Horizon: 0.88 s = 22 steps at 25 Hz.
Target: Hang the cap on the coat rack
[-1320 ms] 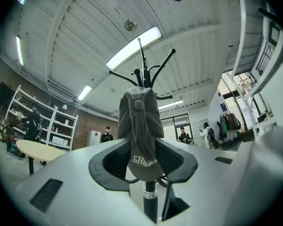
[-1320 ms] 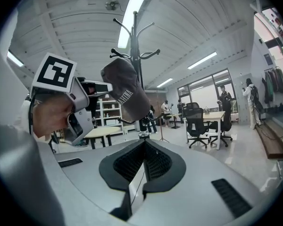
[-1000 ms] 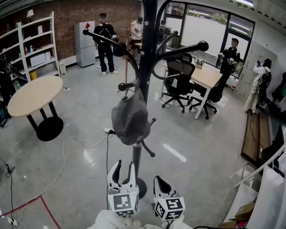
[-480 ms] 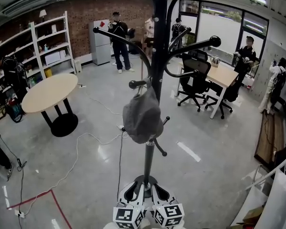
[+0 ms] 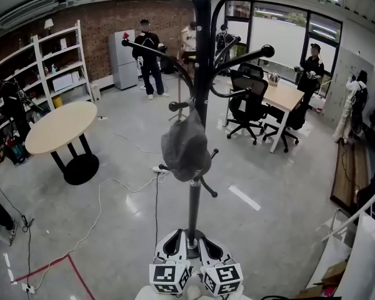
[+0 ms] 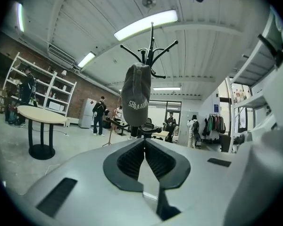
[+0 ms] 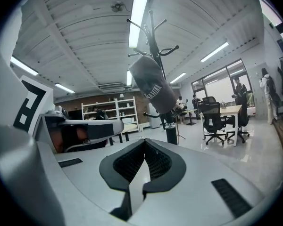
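A grey cap (image 5: 185,145) hangs on a low peg of the black coat rack (image 5: 201,55), free of both grippers. My left gripper (image 5: 177,244) and right gripper (image 5: 207,246) sit side by side low in the head view, by the rack's foot and well below the cap. The left jaws have just been closing and now meet with nothing between them. In the left gripper view the cap (image 6: 135,95) hangs ahead above the shut left gripper (image 6: 144,142). The right gripper (image 7: 145,142) is shut and empty, with the cap (image 7: 153,86) up ahead of it.
A round wooden table (image 5: 59,125) stands to the left and white shelves (image 5: 50,61) line the brick wall. A desk with office chairs (image 5: 262,105) is at the right. Several people stand at the back. A white cable (image 5: 100,211) and red tape (image 5: 50,267) lie on the floor.
The left gripper, open a second ago, has dropped lower and shut on nothing. Both grippers have drawn together beside the rack's foot. The cap stays on its peg.
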Available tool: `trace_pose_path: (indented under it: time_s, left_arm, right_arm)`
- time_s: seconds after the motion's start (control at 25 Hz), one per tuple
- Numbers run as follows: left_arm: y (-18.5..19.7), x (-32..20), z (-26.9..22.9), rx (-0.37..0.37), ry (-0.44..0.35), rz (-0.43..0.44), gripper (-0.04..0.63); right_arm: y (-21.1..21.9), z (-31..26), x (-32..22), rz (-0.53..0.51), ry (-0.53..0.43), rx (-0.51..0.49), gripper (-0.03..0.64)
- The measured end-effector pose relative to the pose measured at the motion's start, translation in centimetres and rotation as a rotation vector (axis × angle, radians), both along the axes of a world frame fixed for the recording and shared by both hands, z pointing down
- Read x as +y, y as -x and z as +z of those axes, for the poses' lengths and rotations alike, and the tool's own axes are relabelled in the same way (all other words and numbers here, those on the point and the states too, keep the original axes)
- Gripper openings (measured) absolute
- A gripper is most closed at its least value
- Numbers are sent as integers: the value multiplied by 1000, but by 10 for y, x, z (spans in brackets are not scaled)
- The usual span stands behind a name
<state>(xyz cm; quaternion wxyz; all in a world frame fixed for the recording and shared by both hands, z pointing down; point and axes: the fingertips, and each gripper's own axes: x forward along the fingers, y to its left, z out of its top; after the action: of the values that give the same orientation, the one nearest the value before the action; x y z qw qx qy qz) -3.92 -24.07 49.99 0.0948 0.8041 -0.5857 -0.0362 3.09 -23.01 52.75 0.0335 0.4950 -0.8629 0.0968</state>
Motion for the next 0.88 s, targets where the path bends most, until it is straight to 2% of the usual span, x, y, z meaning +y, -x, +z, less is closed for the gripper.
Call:
trace_pose_path:
  time_s: [0.36, 0.88]
  left_arm:
    - [2, 21, -9, -7, -16, 50, 3]
    - [8, 32, -22, -46, -68, 49, 3]
  right_arm:
    - [12, -16, 20, 30, -65, 21, 11]
    - [18, -35, 29, 38, -130, 55, 11]
